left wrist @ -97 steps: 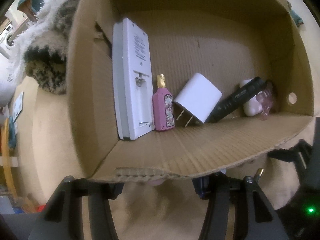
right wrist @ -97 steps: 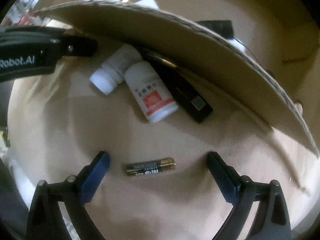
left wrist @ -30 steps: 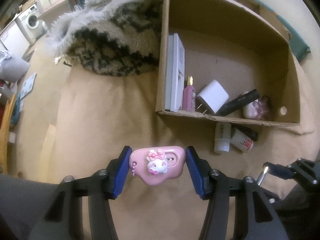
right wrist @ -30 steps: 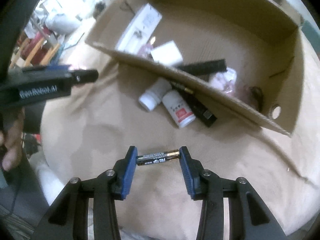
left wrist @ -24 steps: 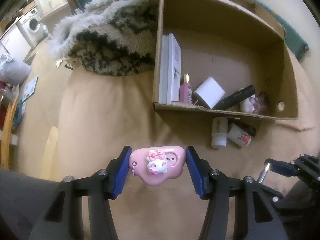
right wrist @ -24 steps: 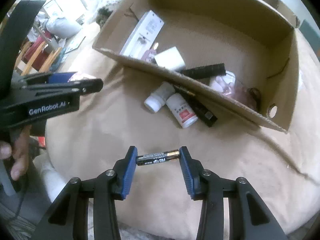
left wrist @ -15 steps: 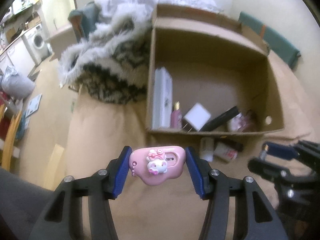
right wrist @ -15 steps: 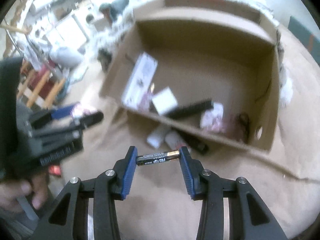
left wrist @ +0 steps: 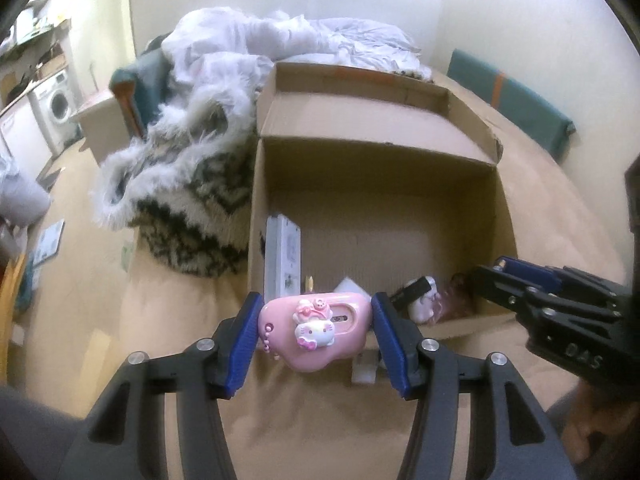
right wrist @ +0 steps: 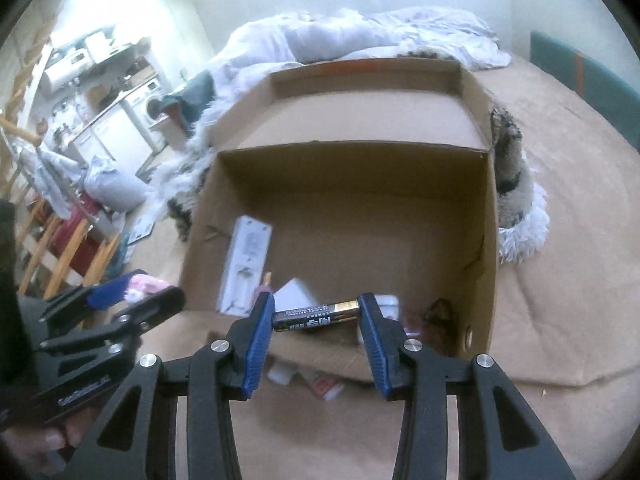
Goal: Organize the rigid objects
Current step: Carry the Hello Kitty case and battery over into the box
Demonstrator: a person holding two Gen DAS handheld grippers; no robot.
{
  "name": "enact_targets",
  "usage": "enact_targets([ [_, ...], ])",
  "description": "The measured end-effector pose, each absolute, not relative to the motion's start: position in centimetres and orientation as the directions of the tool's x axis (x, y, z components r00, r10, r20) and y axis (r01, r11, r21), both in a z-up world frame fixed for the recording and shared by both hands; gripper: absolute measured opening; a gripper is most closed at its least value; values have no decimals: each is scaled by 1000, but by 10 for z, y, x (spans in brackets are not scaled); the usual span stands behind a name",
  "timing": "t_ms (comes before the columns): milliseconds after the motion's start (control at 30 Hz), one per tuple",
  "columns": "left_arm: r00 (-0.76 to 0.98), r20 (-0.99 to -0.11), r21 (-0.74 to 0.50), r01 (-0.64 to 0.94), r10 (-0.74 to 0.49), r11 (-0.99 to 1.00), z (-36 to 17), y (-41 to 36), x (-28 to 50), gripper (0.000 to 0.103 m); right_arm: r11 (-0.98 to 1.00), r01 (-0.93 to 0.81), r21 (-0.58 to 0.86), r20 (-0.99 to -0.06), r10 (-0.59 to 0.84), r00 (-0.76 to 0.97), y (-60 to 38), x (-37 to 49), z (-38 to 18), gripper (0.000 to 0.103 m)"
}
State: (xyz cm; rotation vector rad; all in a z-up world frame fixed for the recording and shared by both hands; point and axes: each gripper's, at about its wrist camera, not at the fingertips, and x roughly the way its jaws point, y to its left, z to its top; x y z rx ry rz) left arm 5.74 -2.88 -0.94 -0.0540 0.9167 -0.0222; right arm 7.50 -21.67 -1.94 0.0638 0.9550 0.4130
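A tan sheet covers the bed, with a shaggy fur throw (left wrist: 176, 184) left of the cardboard box (left wrist: 376, 184). Both grippers have risen from the sheet and now face the box opening. The left gripper (left wrist: 314, 330) clamps a glossy pink cartoon-cat case (left wrist: 314, 330); the right gripper (right wrist: 316, 318) pinches a smooth cylindrical battery (right wrist: 316, 316) end to end. Both items sit just in front of the box's near wall. Judgement: pickup is complete, and placement inside the corrugated box remains, beside the flat white remote (left wrist: 284, 256).
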Motion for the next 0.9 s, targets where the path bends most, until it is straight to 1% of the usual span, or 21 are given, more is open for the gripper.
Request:
enact_targets([
  [167, 594, -803, -65, -3, -50, 998, -10, -26, 80, 51, 928, -297, 226, -789, 353, 503, -215, 100, -26, 45],
  [267, 588, -806, -65, 14, -61, 998, -7, -30, 96, 51, 935, -293, 201, -799, 330, 502, -216, 117, -31, 45],
  [400, 575, -816, -46, 53, -68, 998, -8, -40, 114, 52, 944, -254, 211, -825, 311, 472, -222, 137, -48, 45],
  [567, 533, -843, -25, 92, -71, 995, -34, -51, 133, 52, 952, -215, 216, -862, 290, 417, -223, 143, -69, 45],
  [667, 489, -867, -59, 102, -102, 993, -51, -52, 133, 52, 958, -198, 210, -882, 273, 384, -225, 143, -78, 45],
  [733, 472, -876, -55, 108, -100, 993, -62, -53, 132, 52, 963, -183, 196, -896, 252, 365, -227, 145, -85, 45],
  [900, 452, -887, -46, 114, -93, 992, -74, -56, 136, 52, 969, -152, 195, -914, 236, 329, -226, 148, -98, 45],
])
